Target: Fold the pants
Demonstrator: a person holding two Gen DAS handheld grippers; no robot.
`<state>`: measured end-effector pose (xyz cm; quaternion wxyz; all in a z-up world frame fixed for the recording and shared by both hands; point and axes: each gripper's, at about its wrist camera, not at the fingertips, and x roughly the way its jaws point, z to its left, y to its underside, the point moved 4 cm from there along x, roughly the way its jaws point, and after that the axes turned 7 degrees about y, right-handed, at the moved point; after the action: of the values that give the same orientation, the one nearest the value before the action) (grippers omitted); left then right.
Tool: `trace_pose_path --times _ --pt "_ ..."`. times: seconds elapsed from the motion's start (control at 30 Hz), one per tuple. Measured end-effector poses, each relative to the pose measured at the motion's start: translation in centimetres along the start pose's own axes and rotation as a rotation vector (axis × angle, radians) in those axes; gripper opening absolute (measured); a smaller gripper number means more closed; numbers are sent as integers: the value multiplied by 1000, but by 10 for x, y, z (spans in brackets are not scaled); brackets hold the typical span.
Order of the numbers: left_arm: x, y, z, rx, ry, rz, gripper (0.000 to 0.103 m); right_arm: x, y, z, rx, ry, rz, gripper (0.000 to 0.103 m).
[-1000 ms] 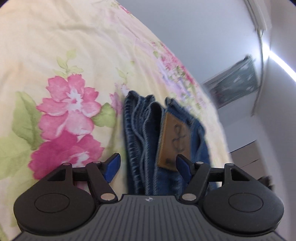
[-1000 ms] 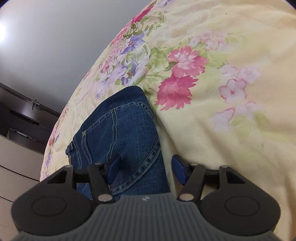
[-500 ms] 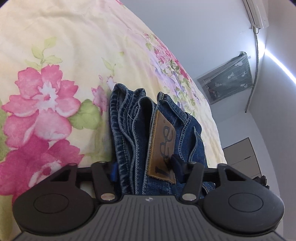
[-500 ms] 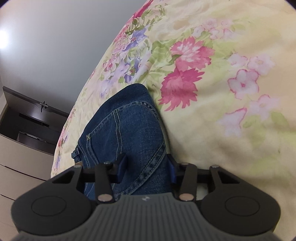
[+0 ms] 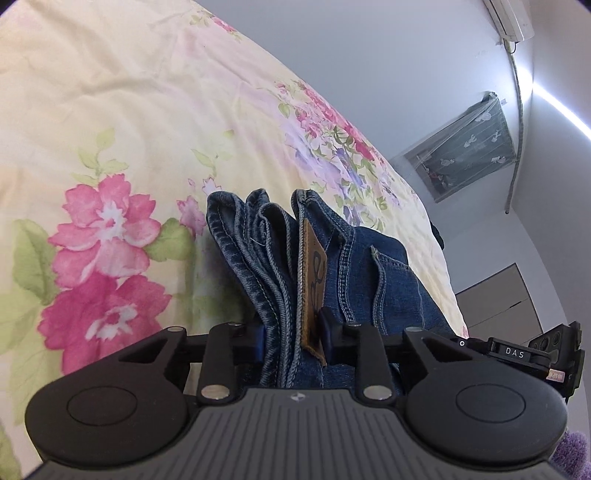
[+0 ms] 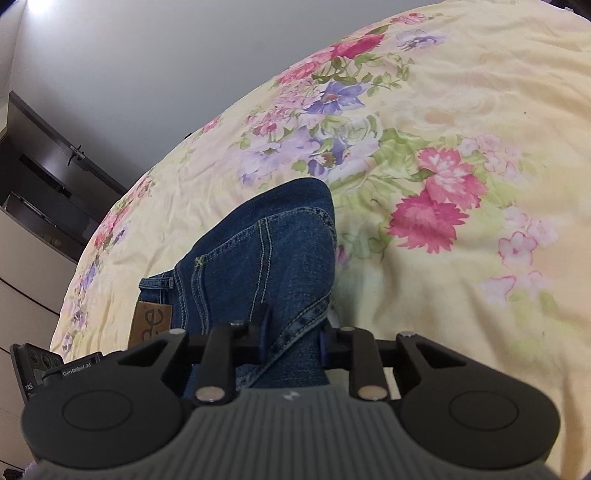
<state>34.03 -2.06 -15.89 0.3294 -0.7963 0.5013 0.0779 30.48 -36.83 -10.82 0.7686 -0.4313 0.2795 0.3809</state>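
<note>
Folded blue jeans [image 5: 280, 258] lie on the flowered bedspread [image 5: 110, 110]. My left gripper [image 5: 293, 332] has its jaws closing on the stacked waistband layers beside the brown leather patch [image 5: 312, 280], and the pads press the denim. In the right wrist view the jeans [image 6: 258, 251] run away from me, and my right gripper [image 6: 291, 332] is closing on their folded near edge, pads pressed into the cloth. The other gripper's body [image 6: 40, 365] shows at the lower left, next to the leather patch [image 6: 151, 321].
The bedspread [image 6: 461, 147] stretches wide around the jeans. A grey wall and a dark cabinet [image 6: 40, 177] stand past the bed in the right wrist view. A covered window [image 5: 465, 155] and an air conditioner [image 5: 509, 18] sit on the far wall.
Both grippers went from wide open around the jeans to pinching the denim. Both have risen, lifting the gripped edges off the bedspread.
</note>
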Motion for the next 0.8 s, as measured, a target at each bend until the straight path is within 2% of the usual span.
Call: trace_pose_path --times 0.2,0.37,0.57,0.8 --pt "-36 -4 -6 24 -32 3 30 -16 17 29 15 -29 4 20" --pt "-76 -9 4 26 -55 13 30 -15 37 62 32 -78 27 19" --pt "-133 -21 33 8 -113 -2 30 10 61 120 24 -142 70 19" --pt "-202 -59 65 58 -211 -12 30 53 79 197 24 -255 106 19"
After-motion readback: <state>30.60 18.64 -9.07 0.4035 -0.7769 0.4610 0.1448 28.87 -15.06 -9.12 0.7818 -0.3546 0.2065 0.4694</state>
